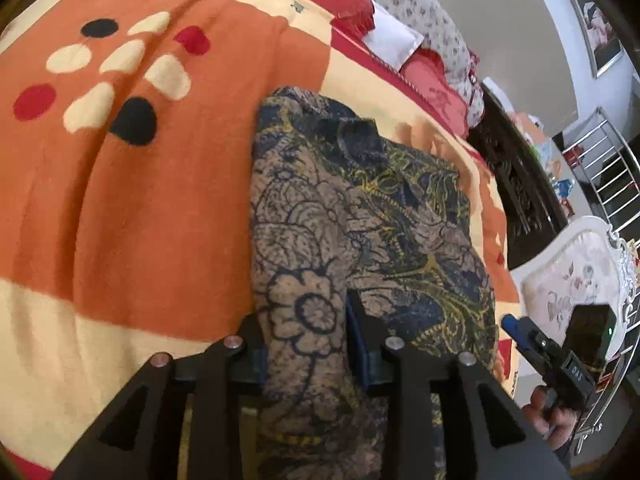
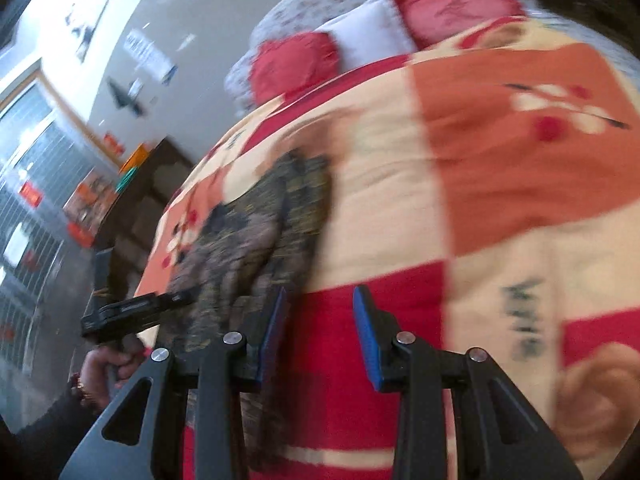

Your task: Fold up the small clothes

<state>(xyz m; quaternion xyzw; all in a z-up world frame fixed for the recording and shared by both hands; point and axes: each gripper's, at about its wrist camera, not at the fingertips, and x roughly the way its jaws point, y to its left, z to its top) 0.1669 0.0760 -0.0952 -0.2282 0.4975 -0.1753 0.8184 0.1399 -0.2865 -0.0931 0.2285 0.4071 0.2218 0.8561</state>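
Both tools are built alike: the left gripper (image 1: 306,332) and the right gripper (image 2: 320,320) have matte black angular linkage arms with triangular cut-outs, joined by round silver pivot screws, and flat blue pads (image 2: 366,332) line the inner faces of the jaws. Seen from the left wrist camera, the right tool's black housing bears a small white-lettered label and a green light. The right hand (image 1: 550,416) shows bare skin. The left hand (image 2: 106,372) wears a gold bracelet and a dark sleeve.
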